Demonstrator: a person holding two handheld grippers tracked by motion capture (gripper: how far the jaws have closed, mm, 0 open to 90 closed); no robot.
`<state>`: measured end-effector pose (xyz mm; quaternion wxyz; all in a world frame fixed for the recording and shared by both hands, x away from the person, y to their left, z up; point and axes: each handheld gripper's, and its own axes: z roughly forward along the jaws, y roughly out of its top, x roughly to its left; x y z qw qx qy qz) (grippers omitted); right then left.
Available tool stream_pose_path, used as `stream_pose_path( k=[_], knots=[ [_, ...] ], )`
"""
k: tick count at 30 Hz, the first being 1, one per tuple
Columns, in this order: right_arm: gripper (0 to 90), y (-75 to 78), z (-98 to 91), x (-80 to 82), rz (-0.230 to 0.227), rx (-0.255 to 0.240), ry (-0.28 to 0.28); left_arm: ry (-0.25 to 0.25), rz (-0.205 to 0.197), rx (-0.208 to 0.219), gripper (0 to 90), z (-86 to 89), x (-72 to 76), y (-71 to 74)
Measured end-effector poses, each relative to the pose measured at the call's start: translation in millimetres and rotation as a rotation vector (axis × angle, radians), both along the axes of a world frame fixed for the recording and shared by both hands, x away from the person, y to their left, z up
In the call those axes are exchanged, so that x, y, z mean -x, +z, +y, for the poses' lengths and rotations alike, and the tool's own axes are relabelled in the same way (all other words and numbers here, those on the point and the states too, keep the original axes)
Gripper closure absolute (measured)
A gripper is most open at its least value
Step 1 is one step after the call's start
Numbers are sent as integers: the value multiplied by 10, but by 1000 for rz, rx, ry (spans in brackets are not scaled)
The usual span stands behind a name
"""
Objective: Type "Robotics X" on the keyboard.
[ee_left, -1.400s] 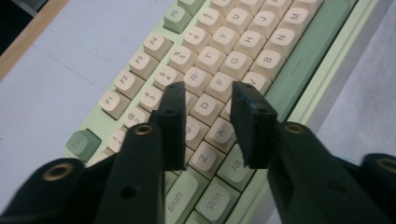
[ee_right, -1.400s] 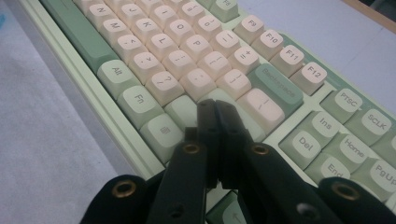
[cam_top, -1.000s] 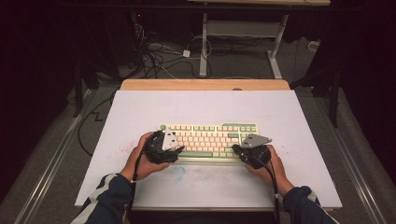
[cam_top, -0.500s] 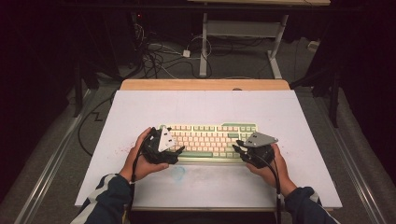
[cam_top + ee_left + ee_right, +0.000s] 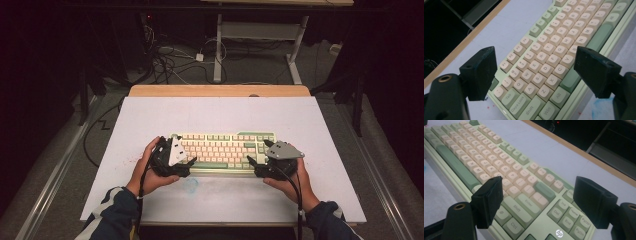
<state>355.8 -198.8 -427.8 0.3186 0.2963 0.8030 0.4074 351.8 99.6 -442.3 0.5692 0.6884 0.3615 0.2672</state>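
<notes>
On the white tabletop (image 5: 150,115) lies the green-and-cream keyboard (image 5: 222,149), 1 gripper at each end: left gripper (image 5: 186,162) and right gripper (image 5: 254,162), fingers just opened wide, straddling its ends without pressing.

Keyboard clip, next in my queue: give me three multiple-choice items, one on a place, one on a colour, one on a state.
1. Where does the keyboard lie?
A. on the white table top, between the two grippers
B. on the floor
C. on a shelf

2. What colour is the space bar?
A. red
B. green
C. black

3. How stand the jaws of the left gripper and the right gripper?
A. both shut on the keyboard
B. one shut
C. both open, having just been opening

Answers: 1 A, the high view shows a gripper at each end of it; 2 B, green among cream keys; 3 C, wide gaps show keys between the jaws.
</notes>
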Motion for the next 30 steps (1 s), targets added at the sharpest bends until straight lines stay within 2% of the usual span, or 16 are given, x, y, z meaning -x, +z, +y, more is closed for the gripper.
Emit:
stream_pose_path(
  k=[10,16,30],
  knots=[
    [249,78,-67,71,-37,-20,-28,14,-7,1,175,61,47,28],
    [256,107,-104,102,-46,-22,-38,21,-19,-36,175,95,68,20],
    [256,146,-171,144,-58,-16,-44,51,-35,-31,174,267,112,45]
  ],
)
